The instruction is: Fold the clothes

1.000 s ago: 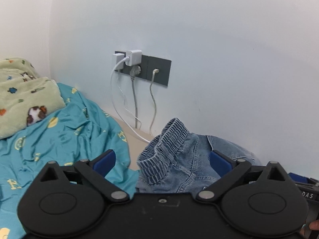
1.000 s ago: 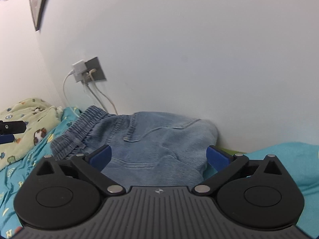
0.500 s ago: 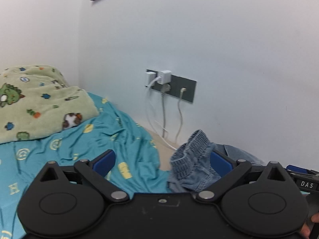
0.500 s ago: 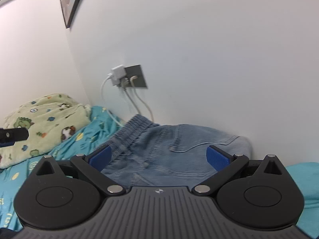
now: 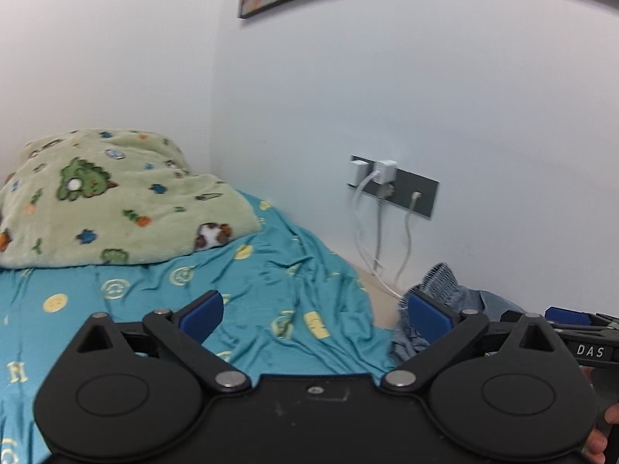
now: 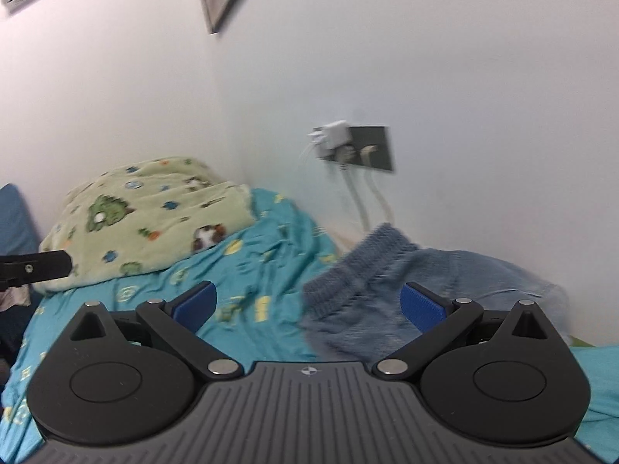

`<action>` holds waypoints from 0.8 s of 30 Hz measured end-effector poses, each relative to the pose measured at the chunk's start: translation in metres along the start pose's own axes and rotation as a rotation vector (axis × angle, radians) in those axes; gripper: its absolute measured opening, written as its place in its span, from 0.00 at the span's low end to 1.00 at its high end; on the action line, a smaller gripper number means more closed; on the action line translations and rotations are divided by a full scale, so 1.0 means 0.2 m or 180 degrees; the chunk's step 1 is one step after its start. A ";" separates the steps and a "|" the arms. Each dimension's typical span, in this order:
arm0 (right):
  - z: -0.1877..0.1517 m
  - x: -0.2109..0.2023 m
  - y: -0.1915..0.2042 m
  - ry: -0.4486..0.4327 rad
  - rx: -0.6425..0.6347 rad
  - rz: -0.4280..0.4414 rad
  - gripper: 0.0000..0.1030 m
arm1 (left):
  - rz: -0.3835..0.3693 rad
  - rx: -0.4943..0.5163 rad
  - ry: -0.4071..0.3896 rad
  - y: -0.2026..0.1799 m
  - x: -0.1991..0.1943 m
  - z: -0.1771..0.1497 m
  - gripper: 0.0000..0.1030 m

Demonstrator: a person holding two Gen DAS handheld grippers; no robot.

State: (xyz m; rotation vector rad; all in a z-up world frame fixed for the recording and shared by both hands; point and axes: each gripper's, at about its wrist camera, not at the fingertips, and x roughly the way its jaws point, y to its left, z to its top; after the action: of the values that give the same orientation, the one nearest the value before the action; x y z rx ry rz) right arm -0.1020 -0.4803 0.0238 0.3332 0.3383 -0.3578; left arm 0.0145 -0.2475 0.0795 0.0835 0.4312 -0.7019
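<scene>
We had both grippers, left (image 5: 313,315) and right (image 6: 307,303), spread wide and holding nothing. The jeans (image 6: 390,290) were pretty blurred, and the left finger (image 5: 427,313) hid part of them.

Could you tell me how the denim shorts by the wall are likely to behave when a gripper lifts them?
The denim shorts lie crumpled, so they will probably flop and drape. The gathered elastic waistband looks thick, probably an easier pinch. Denim likely weighs more than the thin teal sheet.
</scene>
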 end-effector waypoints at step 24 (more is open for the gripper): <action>0.11 -0.06 0.67 0.0054 -0.0498 0.0917 1.00 | 0.0935 -0.0313 -0.0300 0.55 -0.69 -0.04 0.99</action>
State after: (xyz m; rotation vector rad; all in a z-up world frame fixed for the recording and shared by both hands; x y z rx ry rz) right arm -0.0555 -0.3666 0.0817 0.2274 0.3275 -0.0451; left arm -0.0108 -0.0775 0.1215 0.0199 0.3531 -0.3932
